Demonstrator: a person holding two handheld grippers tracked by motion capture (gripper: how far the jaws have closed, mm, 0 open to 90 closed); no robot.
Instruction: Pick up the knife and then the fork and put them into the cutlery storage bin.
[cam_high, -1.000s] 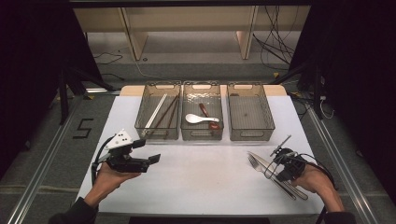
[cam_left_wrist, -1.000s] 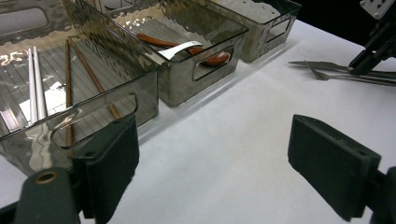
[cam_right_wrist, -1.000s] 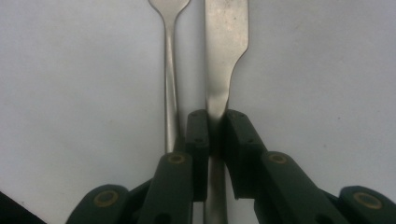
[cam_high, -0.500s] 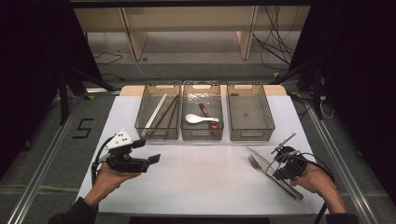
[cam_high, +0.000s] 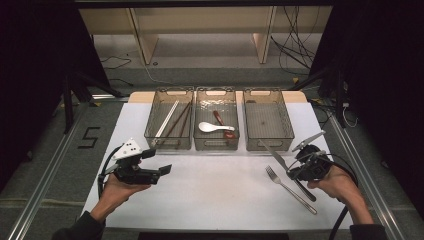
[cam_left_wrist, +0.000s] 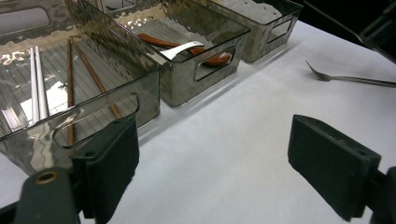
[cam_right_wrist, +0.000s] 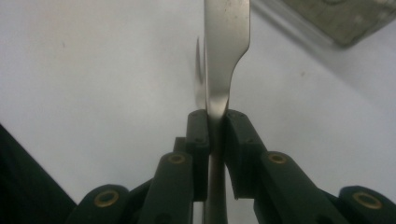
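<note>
- The knife (cam_high: 272, 156) is clamped between the fingers (cam_right_wrist: 198, 140) of the right gripper (cam_high: 296, 170) at the right side of the bench (cam_high: 220, 190), its blade slanting up toward the bins.
- The left gripper (cam_high: 159, 171) hovers over the bench at the left, its fingers (cam_left_wrist: 109, 161) wide apart with nothing between them.
- Three clear bins stand in a row at the back: the left bin (cam_high: 170, 125) holds white and brown chopsticks (cam_high: 172, 120), the middle bin (cam_high: 216, 125) a white spoon (cam_high: 212, 127) and a brown one, the right bin (cam_high: 267, 125) nothing visible.
- A fork (cam_high: 290, 189) lies on the bench just below the knife, beside the right hand (cam_high: 340, 182).
</note>
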